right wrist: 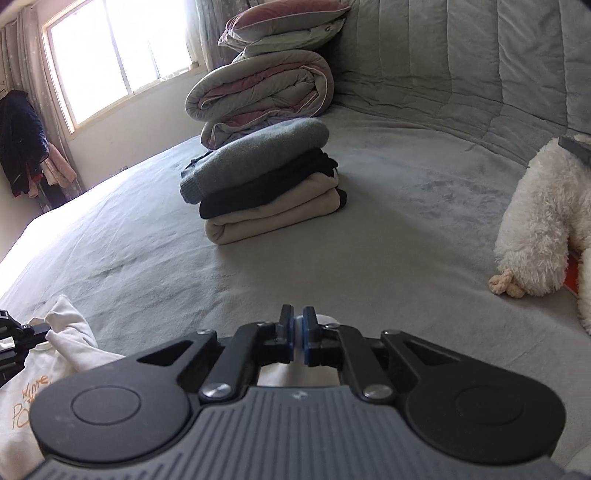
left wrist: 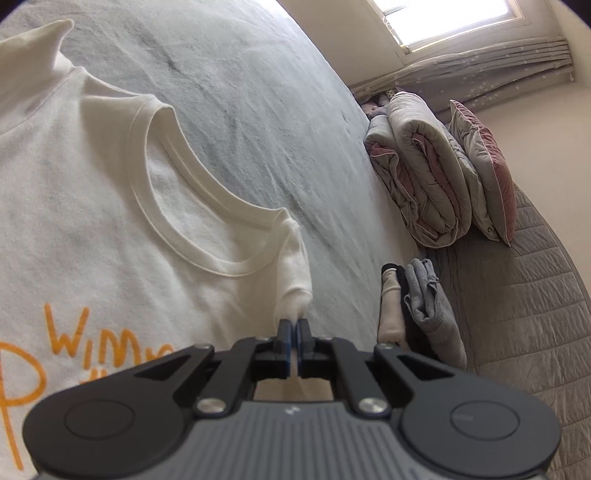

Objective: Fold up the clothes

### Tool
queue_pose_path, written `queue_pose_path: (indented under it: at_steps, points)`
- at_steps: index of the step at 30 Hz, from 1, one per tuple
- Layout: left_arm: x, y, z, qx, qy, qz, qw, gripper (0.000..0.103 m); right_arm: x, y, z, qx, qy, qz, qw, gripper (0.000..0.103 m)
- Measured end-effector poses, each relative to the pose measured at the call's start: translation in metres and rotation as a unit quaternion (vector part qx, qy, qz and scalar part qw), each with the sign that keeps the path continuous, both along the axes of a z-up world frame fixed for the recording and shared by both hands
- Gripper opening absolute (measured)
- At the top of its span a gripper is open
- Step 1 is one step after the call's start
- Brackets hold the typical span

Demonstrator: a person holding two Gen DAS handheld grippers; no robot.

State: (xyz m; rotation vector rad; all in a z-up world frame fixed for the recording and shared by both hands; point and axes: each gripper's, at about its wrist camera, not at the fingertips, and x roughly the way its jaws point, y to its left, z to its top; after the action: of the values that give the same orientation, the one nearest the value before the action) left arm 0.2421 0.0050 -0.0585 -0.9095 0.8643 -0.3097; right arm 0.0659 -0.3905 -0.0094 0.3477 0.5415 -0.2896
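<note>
In the left wrist view, a white T-shirt (left wrist: 92, 206) with orange handwriting print lies flat on the grey bed sheet (left wrist: 229, 81), filling the left part of the picture. Its round neckline is open toward the upper right. At the bottom centre, the left claw (left wrist: 294, 325) has its two blue pads pressed together on a small pulled-up fold of the shirt, close to the shoulder beside the neckline. To the right of it, a stack of folded clothes (left wrist: 417, 306) rests on the bed, and further behind it there is a rolled grey and pink duvet (left wrist: 417, 177) with a pillow (left wrist: 484, 173) leaning against it. A window (left wrist: 443, 18) is at the top right.

In the right wrist view, the same shirt (right wrist: 44, 373) appears at the lower left, bunched, with the other claw touching it at the edge of the picture. In the middle of the bed (right wrist: 332, 258) stands the stack of folded clothes (right wrist: 266, 184): a beige piece at the bottom, a black one on it, a grey-blue one on top. At the bottom centre, the right claw (right wrist: 297, 325) is nearly closed, and white cloth shows between and behind its pads, so it is pinching the shirt. At the far right a white fluffy plush toy (right wrist: 539, 221) sits on the bed.
</note>
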Motion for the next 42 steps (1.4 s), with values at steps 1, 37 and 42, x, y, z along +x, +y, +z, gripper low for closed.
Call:
queue_pose_path:
  at_steps: [1,37,42]
  points:
    - [0.007,-0.009,0.005,-0.002,-0.006,-0.006,1.0000,0.002,-0.001,-0.002,0.006,-0.007,-0.011,-0.016,1.000,0.005]
    - [0.031,-0.148,0.007,0.174,-0.145,-0.146,0.9630,0.034,0.058,-0.109,-0.012,0.008,0.039,-0.043,0.998,0.048]
    - [-0.010,-0.177,0.010,0.211,-0.198,-0.225,0.9304,0.034,0.029,-0.118,-0.015,0.043,0.044,-0.060,0.996,0.048]
